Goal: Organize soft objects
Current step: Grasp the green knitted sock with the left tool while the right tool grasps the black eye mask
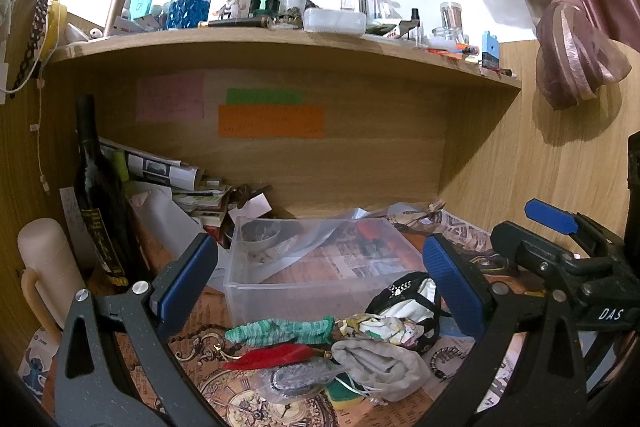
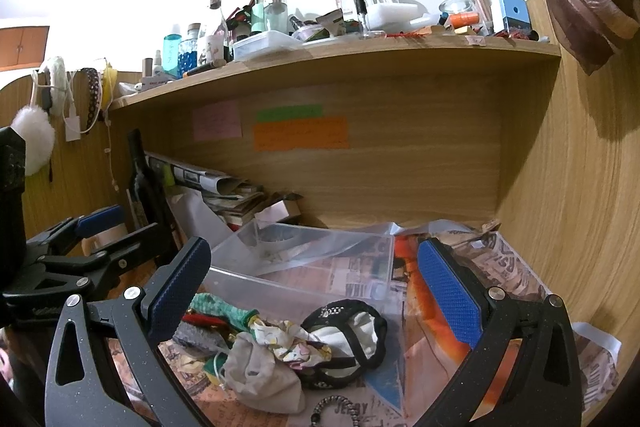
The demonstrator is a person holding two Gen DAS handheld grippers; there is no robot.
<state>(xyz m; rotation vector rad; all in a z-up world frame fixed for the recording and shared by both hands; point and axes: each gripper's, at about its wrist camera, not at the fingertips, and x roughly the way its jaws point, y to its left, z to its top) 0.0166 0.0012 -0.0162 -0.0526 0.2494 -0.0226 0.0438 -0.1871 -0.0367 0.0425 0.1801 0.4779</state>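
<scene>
Cluttered desk point(image 1: 208, 311), clear bin point(image 1: 312, 263) behind soft pile point(image 1: 360, 343), both tools spread wide, empty.

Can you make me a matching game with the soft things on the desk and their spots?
Things:
1. green knitted cloth roll
2. grey drawstring fabric pouch
3. black-edged white fabric mask
4. clear plastic storage box

Places:
A. nearest the camera, in front of the patterned cloth
B. behind the pile, under the shelf
C. right end of the pile, against the box's front wall
D. left end of the pile, just above the red piece

Pairs: 1-D, 2-A, 3-C, 4-B
</scene>
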